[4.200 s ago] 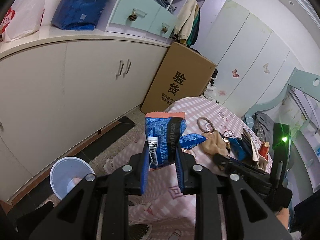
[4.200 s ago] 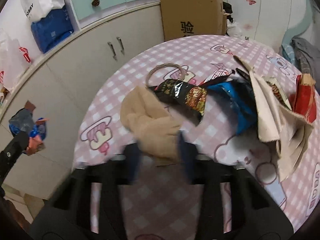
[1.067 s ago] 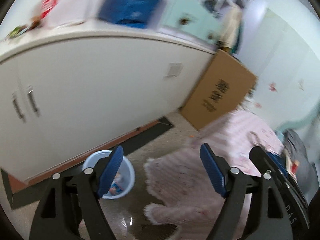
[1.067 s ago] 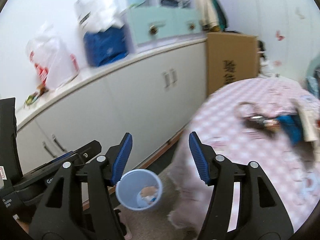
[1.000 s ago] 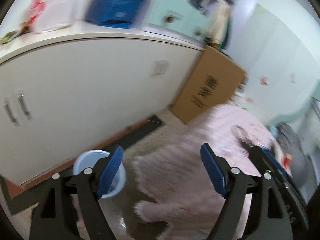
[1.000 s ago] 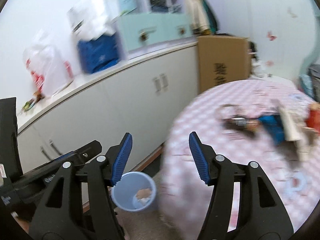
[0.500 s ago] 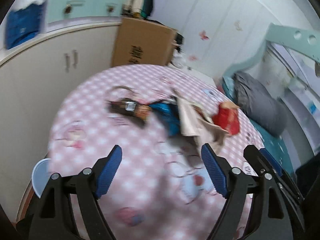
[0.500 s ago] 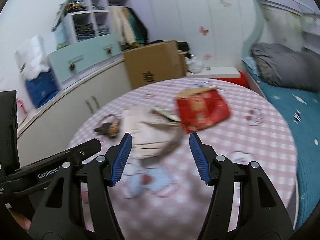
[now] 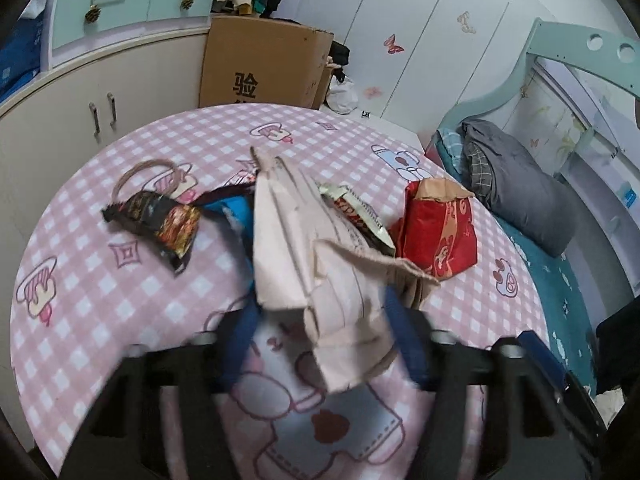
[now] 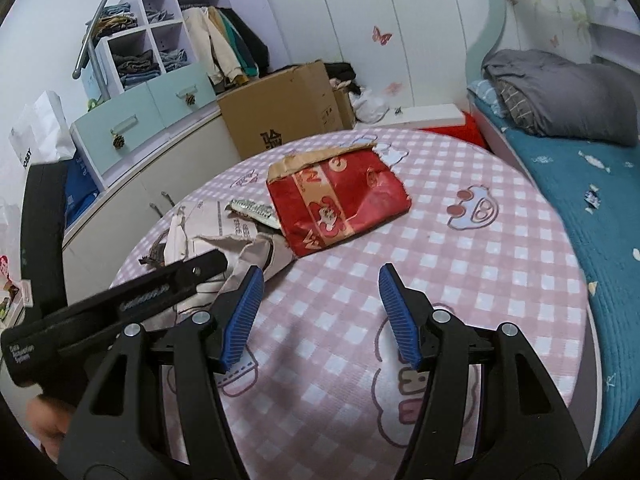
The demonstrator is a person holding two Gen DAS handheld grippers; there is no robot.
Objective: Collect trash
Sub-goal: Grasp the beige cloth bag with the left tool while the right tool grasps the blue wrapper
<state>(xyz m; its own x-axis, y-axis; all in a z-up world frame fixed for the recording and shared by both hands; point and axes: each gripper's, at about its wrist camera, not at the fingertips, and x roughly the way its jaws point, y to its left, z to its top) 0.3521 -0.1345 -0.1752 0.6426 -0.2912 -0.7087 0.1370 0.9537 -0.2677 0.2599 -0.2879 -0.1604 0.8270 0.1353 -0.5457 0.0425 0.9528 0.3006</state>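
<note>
Trash lies on a round table with a pink checked cloth [image 9: 100, 280]. A crumpled beige paper bag [image 9: 316, 264] lies in the middle, a red paper bag [image 9: 440, 236] to its right, a dark snack wrapper [image 9: 160, 228] to its left, a blue wrapper [image 9: 236, 212] partly under the paper. My left gripper [image 9: 320, 344] is open with its blurred blue fingers on either side of the beige bag's near end. My right gripper [image 10: 320, 312] is open and empty above the cloth, short of the red bag [image 10: 340, 200]. The left gripper's arm [image 10: 120, 300] shows at its left.
White cabinets [image 9: 60, 112] and a cardboard box [image 9: 264, 64] stand behind the table. A bed with a grey bundle [image 10: 560, 96] lies to the right. A loop of cord [image 9: 144, 172] lies at the table's far left. A striped wrapper [image 9: 360, 216] pokes out beside the red bag.
Both grippers swung from the blue bin on the floor back over the table. My left gripper has come down around the beige paper bag. My right gripper has neared the red bag.
</note>
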